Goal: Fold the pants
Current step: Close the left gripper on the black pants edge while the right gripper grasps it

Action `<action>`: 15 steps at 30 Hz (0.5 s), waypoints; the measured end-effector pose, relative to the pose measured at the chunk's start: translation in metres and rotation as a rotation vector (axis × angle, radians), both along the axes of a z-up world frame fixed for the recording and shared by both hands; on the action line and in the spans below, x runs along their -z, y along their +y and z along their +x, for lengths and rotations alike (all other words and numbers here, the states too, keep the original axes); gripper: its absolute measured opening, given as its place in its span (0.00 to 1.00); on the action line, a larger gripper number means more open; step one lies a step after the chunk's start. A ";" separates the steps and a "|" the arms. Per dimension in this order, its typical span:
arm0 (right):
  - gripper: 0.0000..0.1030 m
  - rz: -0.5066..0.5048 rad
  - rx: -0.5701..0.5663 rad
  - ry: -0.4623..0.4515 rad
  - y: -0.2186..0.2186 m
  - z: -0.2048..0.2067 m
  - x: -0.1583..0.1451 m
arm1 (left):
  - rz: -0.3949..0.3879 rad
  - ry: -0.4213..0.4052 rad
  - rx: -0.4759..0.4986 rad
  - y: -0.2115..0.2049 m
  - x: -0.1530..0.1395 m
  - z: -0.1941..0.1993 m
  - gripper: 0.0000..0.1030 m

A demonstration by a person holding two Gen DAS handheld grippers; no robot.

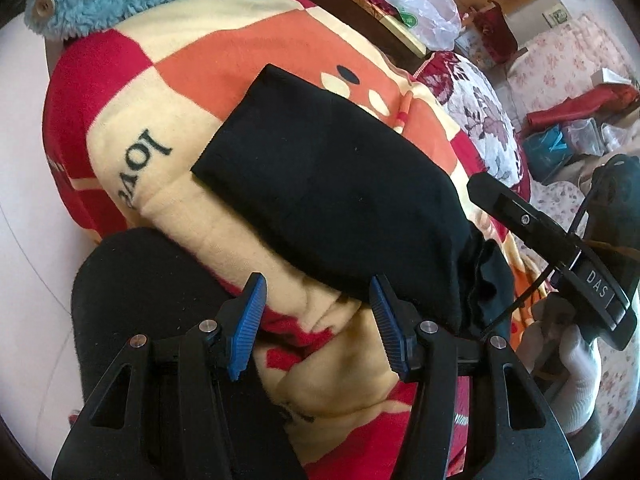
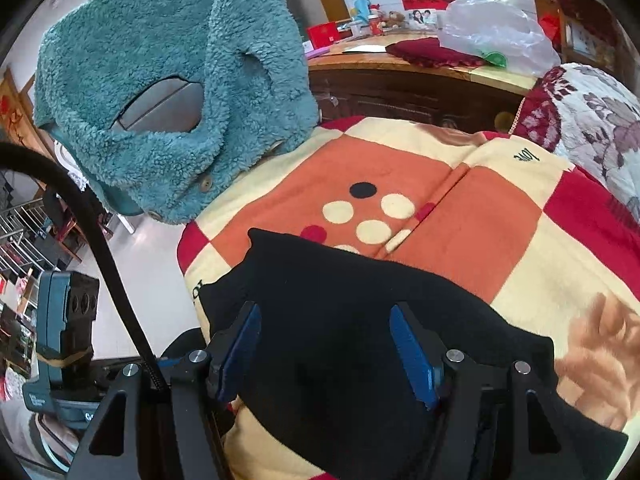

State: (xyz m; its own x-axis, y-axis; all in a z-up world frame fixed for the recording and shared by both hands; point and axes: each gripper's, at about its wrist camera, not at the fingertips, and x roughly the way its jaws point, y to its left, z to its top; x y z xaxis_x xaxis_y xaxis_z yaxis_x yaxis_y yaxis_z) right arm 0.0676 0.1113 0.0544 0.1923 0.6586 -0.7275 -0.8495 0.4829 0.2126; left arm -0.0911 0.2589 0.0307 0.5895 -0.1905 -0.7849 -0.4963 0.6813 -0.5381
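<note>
The black pants [image 1: 332, 196] lie folded into a compact slab on a checkered red, orange and cream blanket [image 1: 208, 80]. My left gripper [image 1: 316, 312] is open, just off the pants' near edge, with nothing between its blue pads. The right gripper's body shows at the right of the left wrist view [image 1: 560, 248], beside the pants' bunched end. In the right wrist view the pants [image 2: 360, 320] fill the lower middle, and my right gripper [image 2: 324, 340] is open above them, its blue pads apart over the cloth.
A teal fleece jacket [image 2: 160, 88] hangs at the blanket's far left. A wooden cabinet [image 2: 420, 88] behind holds a plastic bag [image 2: 496, 32] and a red cloth. A floral quilt [image 1: 476, 108] lies to the right. White floor lies to the left.
</note>
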 end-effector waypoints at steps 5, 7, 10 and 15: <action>0.63 -0.014 -0.030 -0.013 0.012 0.004 -0.001 | 0.008 -0.008 -0.007 0.000 -0.002 0.002 0.52; 0.63 -0.022 -0.054 -0.026 0.019 0.006 -0.002 | -0.007 -0.011 -0.015 0.001 -0.001 0.002 0.52; 0.63 -0.042 -0.107 -0.029 0.033 0.011 -0.001 | -0.024 -0.015 -0.028 0.004 -0.001 0.002 0.52; 0.63 -0.118 -0.222 -0.064 0.066 0.020 0.006 | -0.034 -0.026 -0.035 0.005 -0.001 0.003 0.52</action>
State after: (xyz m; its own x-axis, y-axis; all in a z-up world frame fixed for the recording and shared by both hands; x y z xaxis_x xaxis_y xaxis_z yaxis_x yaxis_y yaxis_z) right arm 0.0871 0.1771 0.0484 0.1008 0.6010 -0.7928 -0.9473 0.3015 0.1081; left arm -0.0882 0.2638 0.0316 0.6164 -0.1956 -0.7627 -0.5052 0.6448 -0.5736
